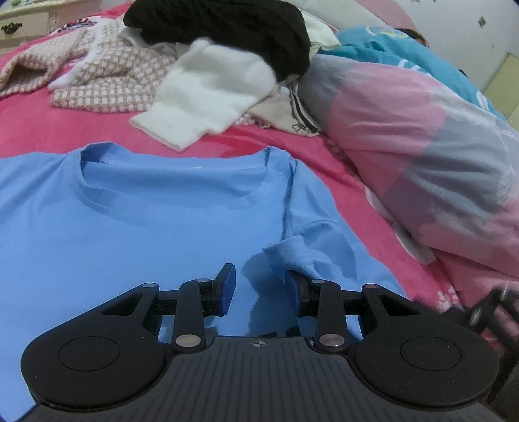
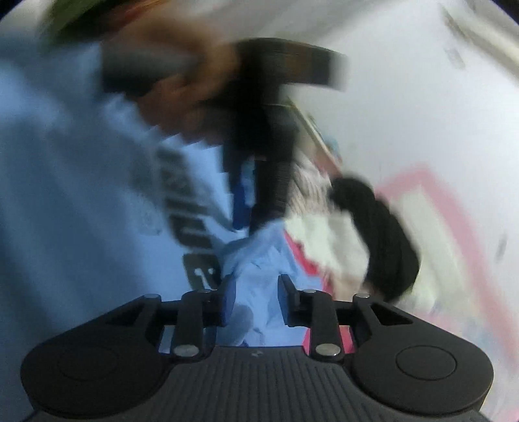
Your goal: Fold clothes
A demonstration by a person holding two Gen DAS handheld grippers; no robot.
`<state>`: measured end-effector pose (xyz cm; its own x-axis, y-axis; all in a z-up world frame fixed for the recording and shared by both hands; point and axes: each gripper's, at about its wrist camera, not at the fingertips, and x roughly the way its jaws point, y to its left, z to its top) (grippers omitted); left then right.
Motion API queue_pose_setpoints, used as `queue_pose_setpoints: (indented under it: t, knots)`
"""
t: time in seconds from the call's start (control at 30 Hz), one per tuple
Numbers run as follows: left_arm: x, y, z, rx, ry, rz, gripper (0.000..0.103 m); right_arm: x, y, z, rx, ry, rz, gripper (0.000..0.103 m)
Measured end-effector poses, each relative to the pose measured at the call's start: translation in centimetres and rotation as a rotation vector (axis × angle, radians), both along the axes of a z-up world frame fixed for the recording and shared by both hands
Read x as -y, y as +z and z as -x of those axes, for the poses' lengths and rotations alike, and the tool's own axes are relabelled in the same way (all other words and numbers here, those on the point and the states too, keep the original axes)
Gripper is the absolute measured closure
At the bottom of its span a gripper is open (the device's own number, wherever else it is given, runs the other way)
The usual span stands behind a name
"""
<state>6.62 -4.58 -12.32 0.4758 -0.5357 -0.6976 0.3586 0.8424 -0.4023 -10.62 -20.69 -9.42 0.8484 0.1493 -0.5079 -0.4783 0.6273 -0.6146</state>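
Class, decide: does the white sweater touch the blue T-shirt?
Apart. The left wrist view shows a strip of red bedsheet between the white sweater and the blue T-shirt.

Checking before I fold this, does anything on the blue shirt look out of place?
Yes. The blue T-shirt lies flat except its sleeve, bunched into a raised crumple at the left gripper.

On the bed lie one light blue T-shirt [image 1: 155,227], one white fluffy sweater [image 1: 211,94], one black knitted garment [image 1: 227,29], one pink-and-white checked garment [image 1: 107,81] and one pink-and-grey quilt [image 1: 421,155], with two grippers.
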Motion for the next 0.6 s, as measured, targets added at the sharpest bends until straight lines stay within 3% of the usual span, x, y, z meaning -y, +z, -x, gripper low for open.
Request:
queue_pose_setpoints:
  t: [0.17,0.27,0.3,0.4,0.5,0.6]
  knots:
    - [-0.6,-0.3,-0.2,0.004,0.012,-0.015,0.070,4.8,3.0,-5.9,-0.315,-0.269,-0.481,0.063]
    - [-0.9,-0.6,-0.1,-0.003,0.016,-0.025,0.070,6.5,2.8,-8.6,-0.415,-0.353,-0.602,0.061]
    - [-0.9,-0.7,0.0,-0.005,0.019,-0.028,0.070,6.9,2.4,-9.6,-0.442,-0.376,-0.610,0.062]
    - [-1.3,-0.8,0.1,-0.008,0.027,-0.024,0.070,7.7,1.1,-9.1,-0.533,-0.374,-0.643,0.083]
    - [-1.7,-0.8,0.0,-0.001,0.030,-0.033,0.070,6.0,0.8,-7.5,-0.488,-0.277,-0.551,0.086]
    - [-2.3,-1.0,-0.1,-0.005,0.042,-0.026,0.070,3.6,1.0,-4.9,-0.435,-0.111,-0.451,0.086]
